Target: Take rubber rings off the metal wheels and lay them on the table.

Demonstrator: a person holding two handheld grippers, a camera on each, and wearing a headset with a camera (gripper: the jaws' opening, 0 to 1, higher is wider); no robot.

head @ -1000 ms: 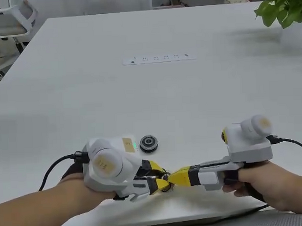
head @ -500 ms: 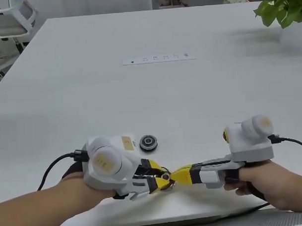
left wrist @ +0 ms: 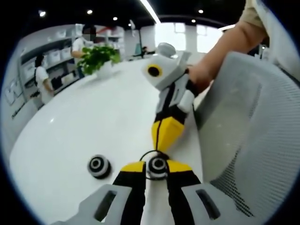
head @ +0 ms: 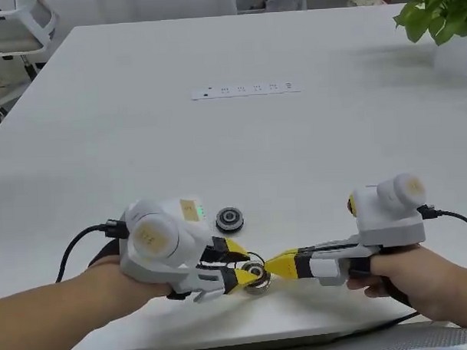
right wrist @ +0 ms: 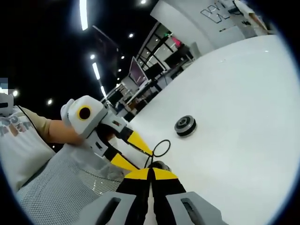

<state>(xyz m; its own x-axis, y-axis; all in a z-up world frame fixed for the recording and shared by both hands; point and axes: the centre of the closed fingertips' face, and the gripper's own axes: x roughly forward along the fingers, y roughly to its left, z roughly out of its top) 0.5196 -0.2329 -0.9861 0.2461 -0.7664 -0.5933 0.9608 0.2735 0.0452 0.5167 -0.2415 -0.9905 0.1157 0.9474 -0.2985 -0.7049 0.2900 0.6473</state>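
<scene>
My left gripper (head: 248, 273) is shut on a small metal wheel (head: 257, 276) just above the table's near edge; its own view has the wheel (left wrist: 157, 165) pinched between the yellow fingertips. From the right, my right gripper (head: 269, 265) meets it tip to tip, shut on a thin black rubber ring (right wrist: 161, 146). The ring stands out as a loop from the wheel (right wrist: 161, 165), and in the head view the ring (head: 252, 259) arcs over the wheel. A second wheel (head: 230, 218) with its black ring lies flat on the table behind the grippers.
A white power strip (head: 246, 90) lies mid-table, and a potted plant (head: 436, 13) stands at the far right corner. An office chair (head: 13, 29) is beyond the far left corner. The white table (head: 309, 157) has its near edge just under both hands, and cables trail from both grippers.
The rubber ring now stands out as a loop at the held wheel. The left gripper has tilted and shifted slightly left; the right gripper has barely moved.
</scene>
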